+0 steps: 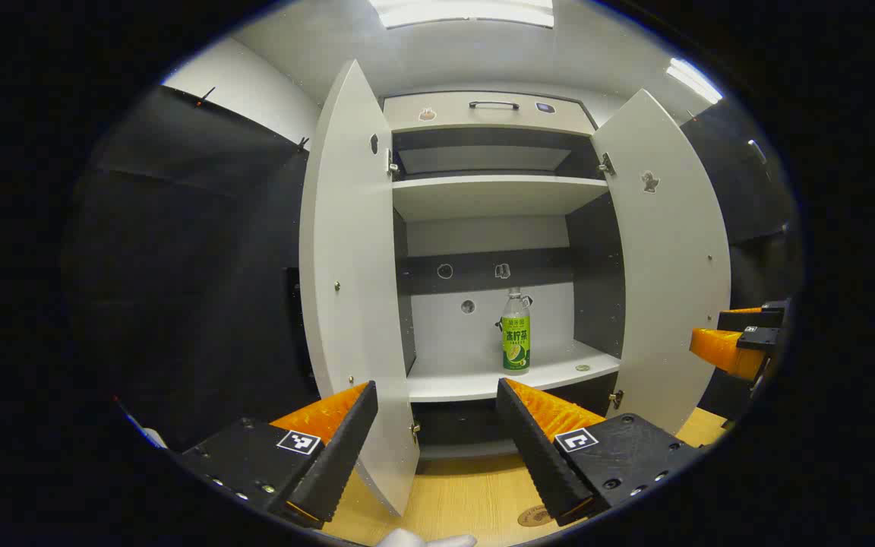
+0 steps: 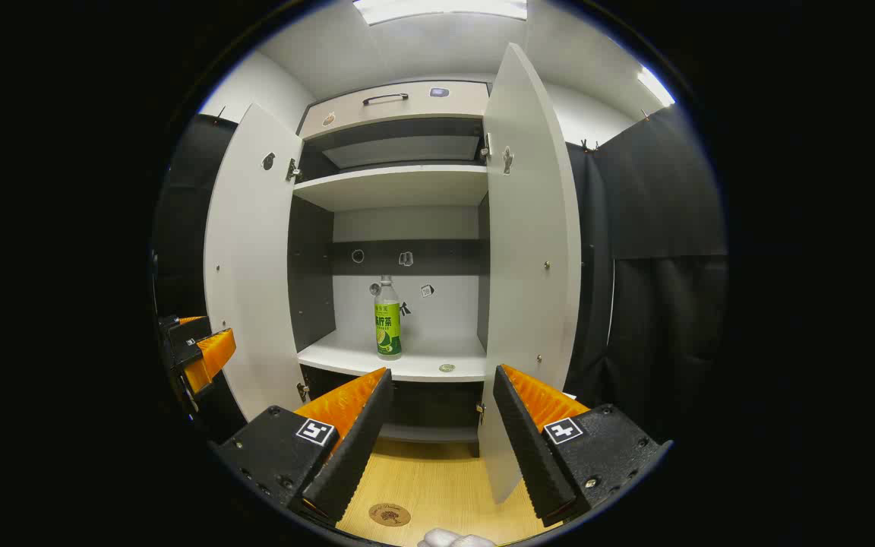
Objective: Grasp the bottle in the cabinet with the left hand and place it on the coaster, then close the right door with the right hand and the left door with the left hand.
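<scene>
White doors [image 1: 350, 266] flank bottle [image 1: 516, 334] (upright).

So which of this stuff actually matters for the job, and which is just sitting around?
Matters: bottle, coaster, left door, right door, left gripper, right gripper.

Just there: small disc on the shelf, top drawer, upper shelf.

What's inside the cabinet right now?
On the lower shelf the bottle stands upright, a small round thing beside it. The upper shelf looks bare; its back is hidden.
</scene>
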Demonstrator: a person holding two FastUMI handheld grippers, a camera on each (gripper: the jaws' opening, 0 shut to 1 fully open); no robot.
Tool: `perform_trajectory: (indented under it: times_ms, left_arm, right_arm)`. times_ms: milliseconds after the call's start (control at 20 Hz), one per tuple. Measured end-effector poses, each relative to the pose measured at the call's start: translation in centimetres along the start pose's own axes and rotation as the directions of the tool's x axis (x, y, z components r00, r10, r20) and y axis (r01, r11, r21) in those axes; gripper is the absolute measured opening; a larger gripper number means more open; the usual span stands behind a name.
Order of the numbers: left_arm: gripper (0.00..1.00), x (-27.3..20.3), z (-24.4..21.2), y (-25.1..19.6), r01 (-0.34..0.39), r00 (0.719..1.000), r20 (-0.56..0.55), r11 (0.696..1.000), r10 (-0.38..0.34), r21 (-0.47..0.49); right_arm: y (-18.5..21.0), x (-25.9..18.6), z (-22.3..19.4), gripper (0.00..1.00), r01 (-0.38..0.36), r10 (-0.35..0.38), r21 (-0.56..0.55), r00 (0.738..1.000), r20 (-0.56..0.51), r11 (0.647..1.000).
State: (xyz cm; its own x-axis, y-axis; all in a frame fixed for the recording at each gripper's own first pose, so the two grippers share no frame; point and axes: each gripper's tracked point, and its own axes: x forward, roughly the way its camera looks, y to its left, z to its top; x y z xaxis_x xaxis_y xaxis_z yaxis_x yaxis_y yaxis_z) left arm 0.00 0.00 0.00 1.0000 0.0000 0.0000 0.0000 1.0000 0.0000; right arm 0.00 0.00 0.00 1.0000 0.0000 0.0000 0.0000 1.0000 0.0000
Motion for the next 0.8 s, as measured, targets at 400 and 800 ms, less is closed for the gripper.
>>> perform_trajectory:
  times_ms: [400,800]
  left_arm:
    - [0.96,1.2,-0.1,-0.1,-0.008,1.000,-0.005,1.000,0.008,-0.004]
    - [0.96,4.4,-0.1,-1.4,0.012,1.000,0.018,1.000,-0.011,-0.012]
  right_arm:
    - [0.1,0.7,-0.1,0.82,-0.007,0.007,-0.003,1.000,0.001,1.000]
    - [-0.2,2.0,-0.1,0.82,-0.012,0.012,-0.002,1.000,-0.010,1.000]
